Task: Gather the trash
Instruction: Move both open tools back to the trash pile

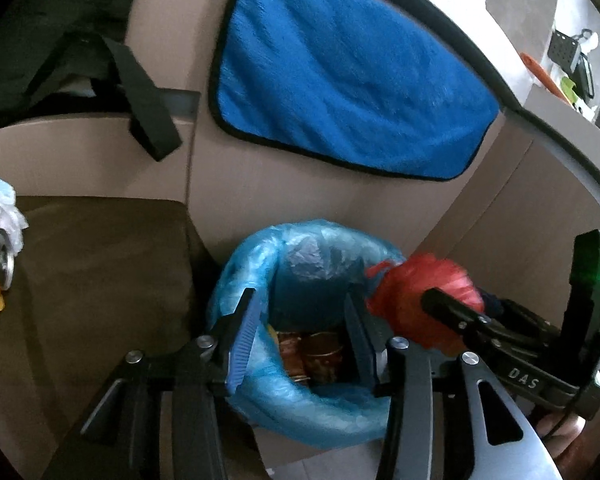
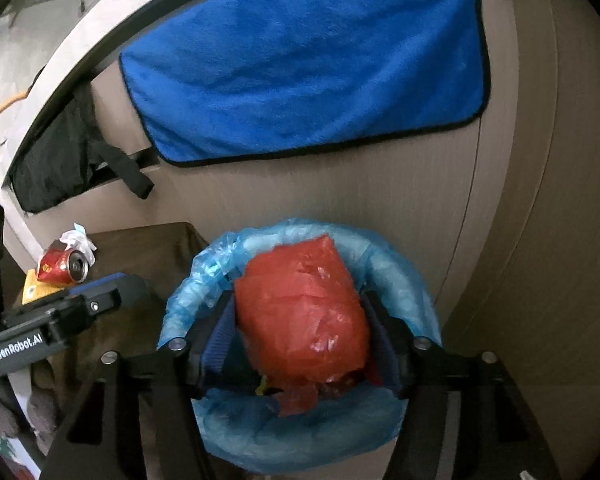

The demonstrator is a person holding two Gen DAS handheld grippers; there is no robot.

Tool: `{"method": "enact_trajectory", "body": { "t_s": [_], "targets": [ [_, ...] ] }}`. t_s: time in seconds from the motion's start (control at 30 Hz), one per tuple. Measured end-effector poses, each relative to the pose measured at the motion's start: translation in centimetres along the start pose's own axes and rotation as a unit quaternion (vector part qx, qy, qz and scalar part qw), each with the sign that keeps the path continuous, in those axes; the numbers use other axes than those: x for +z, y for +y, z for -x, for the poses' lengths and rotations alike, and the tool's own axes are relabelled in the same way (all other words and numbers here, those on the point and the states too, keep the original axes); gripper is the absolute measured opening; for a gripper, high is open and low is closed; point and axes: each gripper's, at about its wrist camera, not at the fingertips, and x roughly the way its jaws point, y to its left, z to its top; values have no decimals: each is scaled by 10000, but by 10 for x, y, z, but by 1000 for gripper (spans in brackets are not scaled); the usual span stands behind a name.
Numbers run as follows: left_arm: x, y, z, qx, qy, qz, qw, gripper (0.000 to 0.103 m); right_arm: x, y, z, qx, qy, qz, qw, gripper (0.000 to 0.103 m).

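Right jaws clamped on red bag [image 2: 302,316] over bin [image 2: 400,264], left jaws apart, seemingly empty.

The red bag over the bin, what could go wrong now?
The red bag is bulky and nearly fills the mouth of the blue-lined bin, so it might catch on the rim and tip out when the right gripper lets go. The open left gripper hangs over the same opening, so the bag could bump its fingers.

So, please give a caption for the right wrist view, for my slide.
Right gripper holds a crumpled red plastic bag over the round bin lined with blue plastic.
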Motion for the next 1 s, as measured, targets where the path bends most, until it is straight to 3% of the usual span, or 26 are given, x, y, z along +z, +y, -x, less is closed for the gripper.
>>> {"method": "enact_trajectory", "body": {
  "t_s": [0.27,0.57,0.77,1.0],
  "targets": [
    [0,20,31,224,-256,-7,9994,46,7,18,19,24,-241,79,9997,64],
    [-13,76,95,882,-664,161,9938,47,12,73,32,249,-375,476,9979,64],
    [-34,153,148,1447,-950,735,9822,48,10,137,24,552,-292,1012,9929,64],
    [-62,232,193,1977,-1213,1411,9624,49,1,204,5,1054,71,1461,9836,64]
  ]
}}
